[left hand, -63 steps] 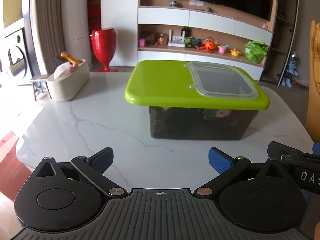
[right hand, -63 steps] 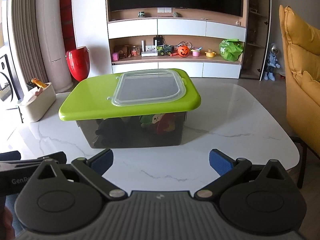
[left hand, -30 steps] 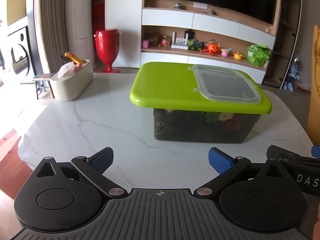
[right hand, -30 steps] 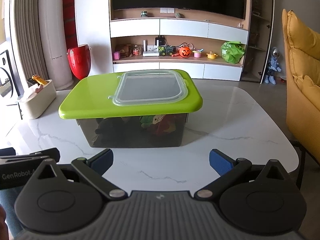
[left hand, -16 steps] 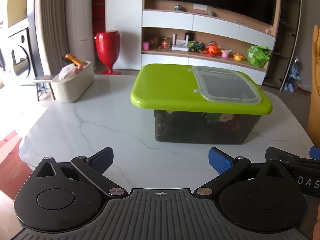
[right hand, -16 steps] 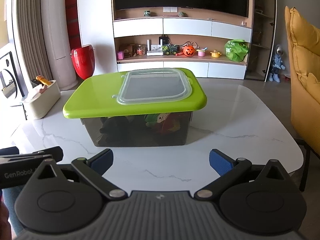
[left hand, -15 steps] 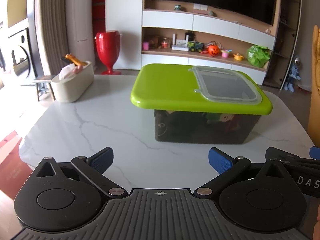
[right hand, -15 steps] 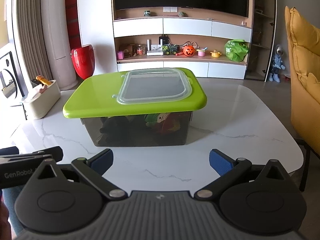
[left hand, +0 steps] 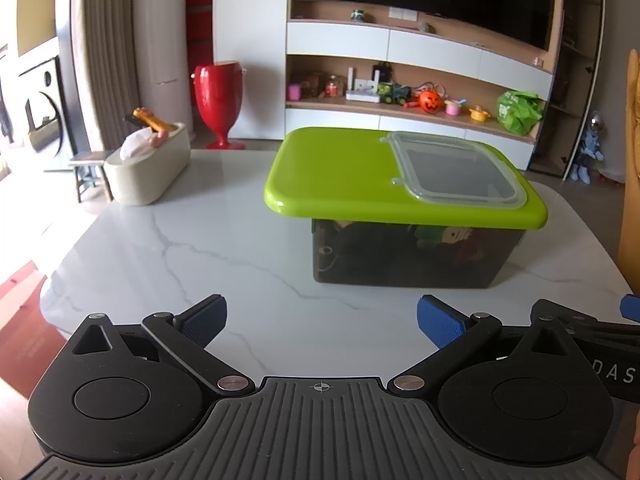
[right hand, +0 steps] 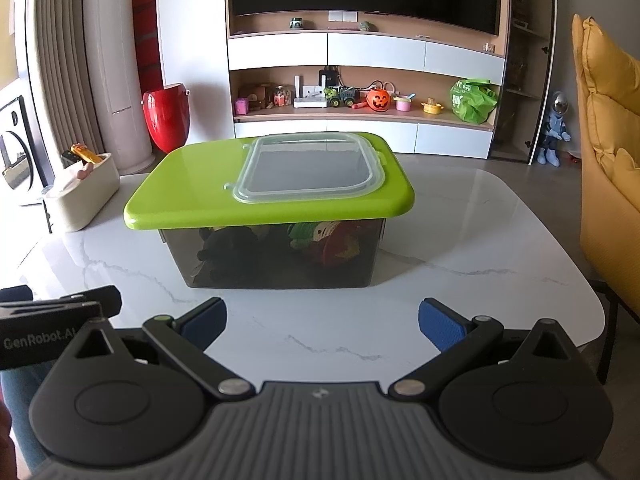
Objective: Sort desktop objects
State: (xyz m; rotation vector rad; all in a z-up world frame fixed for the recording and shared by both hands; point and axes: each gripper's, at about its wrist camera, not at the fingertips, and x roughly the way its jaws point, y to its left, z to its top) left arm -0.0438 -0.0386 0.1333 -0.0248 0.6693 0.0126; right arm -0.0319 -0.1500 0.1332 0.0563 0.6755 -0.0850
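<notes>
a dark translucent plastic storage box (right hand: 276, 256) stands on the white marble-patterned table (right hand: 460, 248), shut under a glossy lime-green lid (right hand: 192, 196) with a clear plastic hatch (right hand: 308, 168) set into it, the hatch lying flat and closed. through the smoky wall a black plush shape (right hand: 228, 252) sits toward the left and a green, red and cream toy (right hand: 328, 240) toward the right; the tinted plastic blurs them, so they may be soft toys but that cannot be told for sure.

the left gripper (left hand: 322, 316) hovers over the near edge of the table with its blue-padded fingers (left hand: 204, 318) spread wide and nothing between them, the box ahead and to its right. the right gripper (right hand: 322, 318) is likewise released, its blue pads (right hand: 440, 324) wide apart and empty, with the box straight ahead and well clear of the tips. each gripper shows at the edge of the other's view.

at the far left corner of the table a cream oval tissue holder (left hand: 148, 164) stands apart from the box, with a gold-coloured object (left hand: 154, 122) poking out of it.
</notes>
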